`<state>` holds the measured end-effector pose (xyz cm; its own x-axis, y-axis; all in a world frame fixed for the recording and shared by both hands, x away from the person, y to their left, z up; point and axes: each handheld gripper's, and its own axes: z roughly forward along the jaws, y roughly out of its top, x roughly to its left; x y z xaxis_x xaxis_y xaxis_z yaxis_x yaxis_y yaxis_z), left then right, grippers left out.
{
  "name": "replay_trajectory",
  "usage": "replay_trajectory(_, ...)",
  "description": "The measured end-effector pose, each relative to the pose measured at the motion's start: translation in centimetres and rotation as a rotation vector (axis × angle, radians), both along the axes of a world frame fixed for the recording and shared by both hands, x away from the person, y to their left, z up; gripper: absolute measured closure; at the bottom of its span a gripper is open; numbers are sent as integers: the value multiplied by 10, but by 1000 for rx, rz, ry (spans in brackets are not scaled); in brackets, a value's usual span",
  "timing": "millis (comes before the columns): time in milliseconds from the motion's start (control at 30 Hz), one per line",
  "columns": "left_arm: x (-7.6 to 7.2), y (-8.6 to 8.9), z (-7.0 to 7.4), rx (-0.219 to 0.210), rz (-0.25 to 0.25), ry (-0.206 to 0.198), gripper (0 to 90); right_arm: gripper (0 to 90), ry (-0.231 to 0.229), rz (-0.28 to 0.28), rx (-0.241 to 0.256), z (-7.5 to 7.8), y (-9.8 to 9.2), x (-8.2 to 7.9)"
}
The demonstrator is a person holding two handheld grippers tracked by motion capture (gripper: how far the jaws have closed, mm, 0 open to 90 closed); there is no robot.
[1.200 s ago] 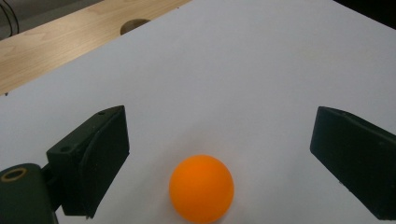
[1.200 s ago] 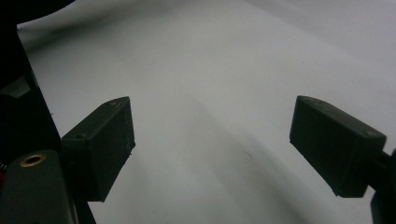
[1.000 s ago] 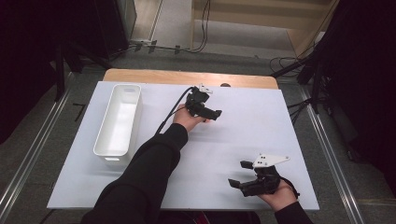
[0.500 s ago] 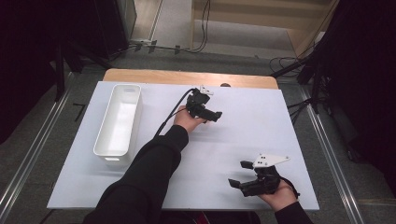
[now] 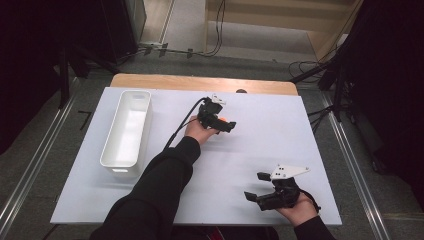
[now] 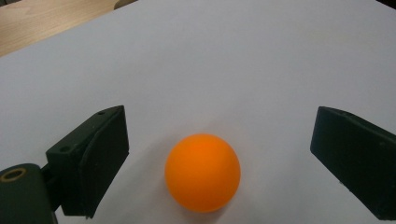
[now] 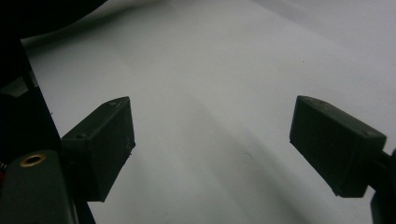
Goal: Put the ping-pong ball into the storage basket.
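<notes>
My left gripper (image 6: 219, 154) sits low over the white table (image 5: 280, 145), its two black jaws spread wide and grasping nothing. Between them lies an orange ball (image 6: 202, 172), resting on the table. It sits a little nearer the jaw on the left of the left gripper view, and I see a clear gap on both sides, so neither jaw touches it.

In the high view, the left gripper (image 5: 225, 124) is at the far middle of the table, with a sliver of the ball (image 5: 223, 120) showing orange at the jaws. Compared with the pictures from a second and half a second ago, almost nothing has changed: hand, gripper and cable lie in the same place. I judge that the approach has ended and the gripper has settled around the ball, so the next move would be to close the jaws on it. Because the ball is round and light, an off-centre squeeze might roll it away.

My right gripper (image 5: 257, 187) rests near the table's near right corner, jaws also wide apart and empty, bare table ahead of it; it too has stayed put.

A long white bin (image 5: 126, 131) stands well to the left, apart from the ball. It looks empty, and is a likely place to drop the ball.
</notes>
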<state>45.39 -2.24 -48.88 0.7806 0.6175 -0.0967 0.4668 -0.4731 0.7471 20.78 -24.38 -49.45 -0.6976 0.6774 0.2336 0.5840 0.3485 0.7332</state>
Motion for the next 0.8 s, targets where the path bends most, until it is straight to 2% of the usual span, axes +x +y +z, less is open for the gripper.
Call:
replay_trajectory(433, 1, 2, -15, 12, 15, 4, 50, 127, -2, 5, 0, -1, 1, 1)
replay_trajectory(733, 1, 1, -23, 41, 19, 6, 50, 127, -2, 11, -2, -1, 1, 1)
replay_trajectory(800, 2, 1, -26, 59, 19, 6, 50, 127, -1, 11, -1, -1, 1, 1)
